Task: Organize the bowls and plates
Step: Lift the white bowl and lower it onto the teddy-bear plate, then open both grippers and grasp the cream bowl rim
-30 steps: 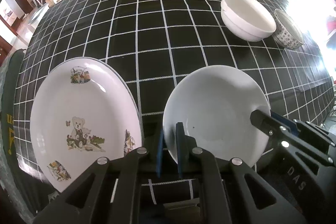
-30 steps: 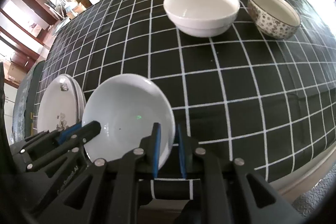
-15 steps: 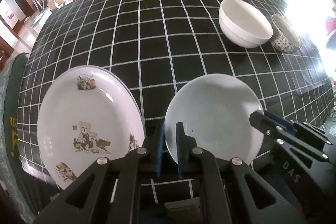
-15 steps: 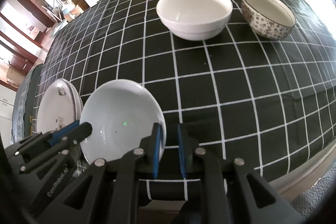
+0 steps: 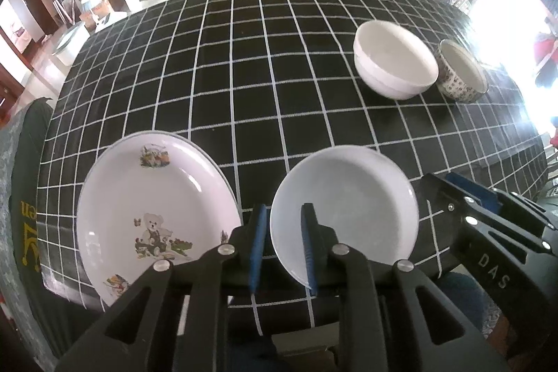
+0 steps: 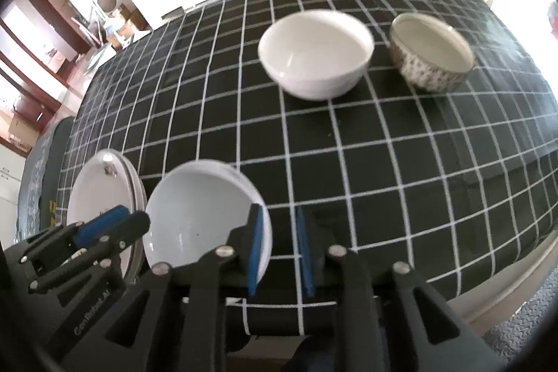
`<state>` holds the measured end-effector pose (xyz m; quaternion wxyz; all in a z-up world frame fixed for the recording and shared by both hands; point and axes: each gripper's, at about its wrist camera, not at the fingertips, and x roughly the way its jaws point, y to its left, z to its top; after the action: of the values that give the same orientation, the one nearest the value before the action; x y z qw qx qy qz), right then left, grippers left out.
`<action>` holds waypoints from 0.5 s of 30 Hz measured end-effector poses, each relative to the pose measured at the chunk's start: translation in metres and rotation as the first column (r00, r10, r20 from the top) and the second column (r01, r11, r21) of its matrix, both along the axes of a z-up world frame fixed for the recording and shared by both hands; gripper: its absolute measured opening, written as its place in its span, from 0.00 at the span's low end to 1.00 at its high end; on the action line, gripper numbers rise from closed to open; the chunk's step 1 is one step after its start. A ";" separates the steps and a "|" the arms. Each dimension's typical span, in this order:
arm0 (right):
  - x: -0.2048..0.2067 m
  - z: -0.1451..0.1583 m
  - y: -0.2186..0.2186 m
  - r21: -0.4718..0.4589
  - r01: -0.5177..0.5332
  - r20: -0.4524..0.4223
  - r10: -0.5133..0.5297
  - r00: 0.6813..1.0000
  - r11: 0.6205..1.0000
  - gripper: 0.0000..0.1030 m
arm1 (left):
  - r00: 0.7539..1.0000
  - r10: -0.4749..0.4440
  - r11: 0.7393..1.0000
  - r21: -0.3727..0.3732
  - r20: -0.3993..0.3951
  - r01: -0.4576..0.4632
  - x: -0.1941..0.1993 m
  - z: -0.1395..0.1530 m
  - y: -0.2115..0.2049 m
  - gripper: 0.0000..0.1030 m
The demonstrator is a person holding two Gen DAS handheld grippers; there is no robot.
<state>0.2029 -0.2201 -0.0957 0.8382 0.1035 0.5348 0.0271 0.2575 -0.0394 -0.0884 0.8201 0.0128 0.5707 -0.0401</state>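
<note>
White and smooth, the small plate (image 5: 345, 204) is sitting near us on the counter (image 5: 265, 86), just right of the bear plate (image 5: 153, 208). The left gripper (image 5: 284, 246) fingers are sitting a little apart around its left rim. The right gripper (image 6: 277, 250) fingers are sitting the same way around its right rim, likely to lift it level. Two bowls (image 6: 315, 53) are waiting far right.
</note>
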 end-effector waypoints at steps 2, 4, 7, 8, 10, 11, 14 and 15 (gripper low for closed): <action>0.000 0.005 -0.002 -0.012 0.011 0.019 -0.010 1.000 1.000 0.41 | 1.000 -0.001 1.000 0.002 0.010 0.001 0.000 0.005 -0.001 0.19; 0.001 0.010 -0.005 -0.023 0.020 0.038 -0.019 0.999 1.000 0.45 | 1.000 -0.004 1.000 0.006 0.018 0.003 0.001 0.008 -0.002 0.23; 0.006 0.016 -0.010 -0.018 0.027 0.048 -0.026 0.999 0.999 0.48 | 1.000 -0.013 1.000 0.016 0.028 0.013 0.008 0.013 -0.005 0.24; 0.008 0.017 -0.012 -0.020 0.030 0.049 -0.029 0.998 0.999 0.48 | 0.999 -0.016 1.000 0.017 0.030 0.016 0.010 0.015 -0.005 0.24; 0.013 0.021 -0.016 -0.030 0.052 0.051 -0.050 0.997 0.998 0.49 | 0.999 -0.017 1.000 0.015 0.036 0.017 0.017 0.018 -0.007 0.28; 0.016 0.023 -0.021 -0.033 0.069 0.056 -0.067 0.996 0.997 0.49 | 0.999 -0.019 1.000 0.012 0.039 0.018 0.021 0.020 -0.008 0.29; 0.027 0.029 -0.031 -0.019 0.088 0.064 -0.087 0.994 0.996 0.50 | 0.999 -0.027 1.000 0.010 0.046 0.027 0.033 0.022 -0.011 0.29; 0.031 0.031 -0.033 -0.012 0.088 0.071 -0.087 0.994 0.996 0.50 | 0.998 -0.030 0.999 0.011 0.048 0.030 0.037 0.023 -0.012 0.29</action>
<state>0.2342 -0.2533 -0.0649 0.8576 0.1196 0.5000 -0.0101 0.2947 -0.0514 -0.0654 0.8327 0.0265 0.5508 -0.0494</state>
